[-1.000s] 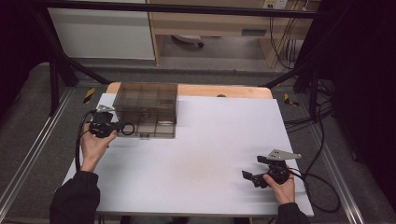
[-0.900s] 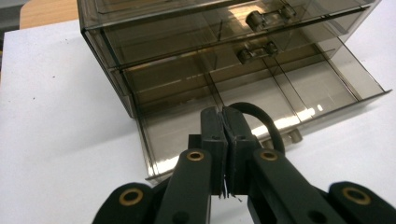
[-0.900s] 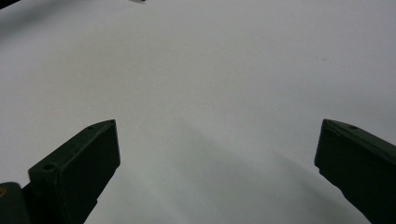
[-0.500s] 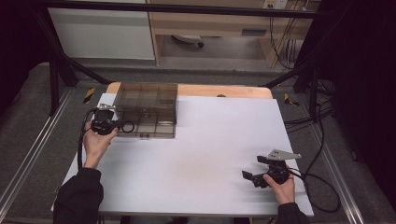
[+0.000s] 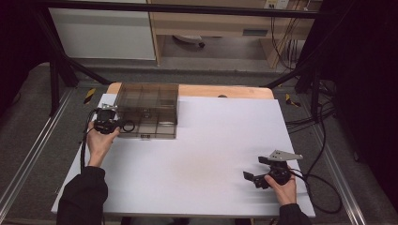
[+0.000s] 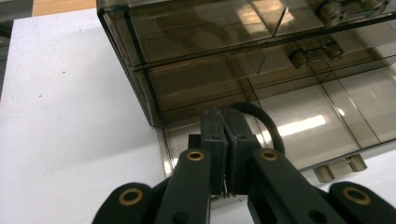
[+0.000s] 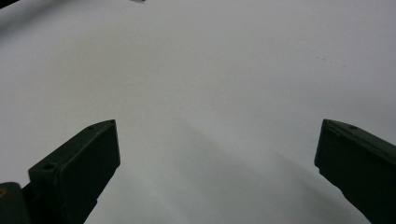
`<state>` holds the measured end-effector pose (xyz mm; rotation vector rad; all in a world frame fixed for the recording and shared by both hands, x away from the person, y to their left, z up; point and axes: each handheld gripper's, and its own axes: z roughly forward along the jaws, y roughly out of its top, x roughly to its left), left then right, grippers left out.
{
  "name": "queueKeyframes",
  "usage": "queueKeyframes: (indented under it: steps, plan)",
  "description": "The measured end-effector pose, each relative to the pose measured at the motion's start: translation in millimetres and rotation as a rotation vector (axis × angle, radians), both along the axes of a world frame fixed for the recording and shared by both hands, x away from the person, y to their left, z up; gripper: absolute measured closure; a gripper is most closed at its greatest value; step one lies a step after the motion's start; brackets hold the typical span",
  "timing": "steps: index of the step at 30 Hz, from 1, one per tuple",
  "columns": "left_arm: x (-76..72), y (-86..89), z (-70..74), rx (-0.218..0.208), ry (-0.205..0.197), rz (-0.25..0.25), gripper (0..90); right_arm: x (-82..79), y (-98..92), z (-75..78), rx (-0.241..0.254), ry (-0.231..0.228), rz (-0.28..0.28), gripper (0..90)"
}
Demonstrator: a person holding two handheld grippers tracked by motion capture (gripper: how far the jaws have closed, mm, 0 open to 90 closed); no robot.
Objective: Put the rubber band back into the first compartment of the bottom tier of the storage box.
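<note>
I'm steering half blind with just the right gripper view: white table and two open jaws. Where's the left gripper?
Observer: The left gripper is at the near left corner of a smoky clear box, far left on the table.
Operator: Open or shut?
Observer: Shut. In the left gripper view its jaws press together right against that corner; I can't tell if they pinch the box's edge.
Operator: Anything inside the box?
Observer: It is split into compartments, and a few small round pieces lie in the ones farther from that gripper.
</note>
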<state>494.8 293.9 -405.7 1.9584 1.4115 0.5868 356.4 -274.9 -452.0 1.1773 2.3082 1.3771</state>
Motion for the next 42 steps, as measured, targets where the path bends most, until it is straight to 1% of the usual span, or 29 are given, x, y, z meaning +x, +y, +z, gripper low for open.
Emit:
queueKeyframes:
  steps: [8,13,22,26,28,34,36,37,41,42]
  plan:
    - [5.2,2.5,-8.6,0.012,0.018,0.011,87.7,0.2,0.1,-0.2,-0.002,0.001,0.0,0.7]
    - [7.0,2.4,-12.6,0.017,0.022,0.006,87.7,0.0,-0.1,0.0,0.0,-0.001,-0.001,0.7]
    - [8.7,-2.0,-18.5,0.037,0.043,-0.01,87.5,0.0,0.1,-0.1,0.0,0.0,-0.001,0.7]
    - [10.2,-1.6,-21.9,0.043,0.06,-0.01,87.2,0.1,-0.3,0.1,-0.001,-0.003,0.001,0.7]
    - [10.6,-1.8,-23.1,0.046,0.062,-0.012,87.0,0.1,-0.2,0.0,-0.001,-0.002,0.0,0.7]
    - [11.4,-1.6,-24.0,0.047,0.059,-0.016,85.5,0.1,-0.3,0.1,-0.001,-0.003,0.0,0.7]
    - [11.3,-1.0,-23.9,0.046,0.057,-0.016,82.2,0.1,-0.2,0.1,-0.002,-0.002,0.0,0.7]
    - [11.0,-0.7,-23.5,0.045,0.055,-0.016,82.2,0.1,-0.2,0.1,-0.002,-0.002,0.0,0.7]
    - [9.5,0.6,-20.6,0.05,0.039,-0.025,78.9,0.0,-0.3,0.2,0.0,-0.004,0.0,0.7]
    - [8.9,0.8,-19.6,0.047,0.033,-0.026,76.5,-0.1,-0.5,0.3,0.0,-0.004,0.0,0.7]
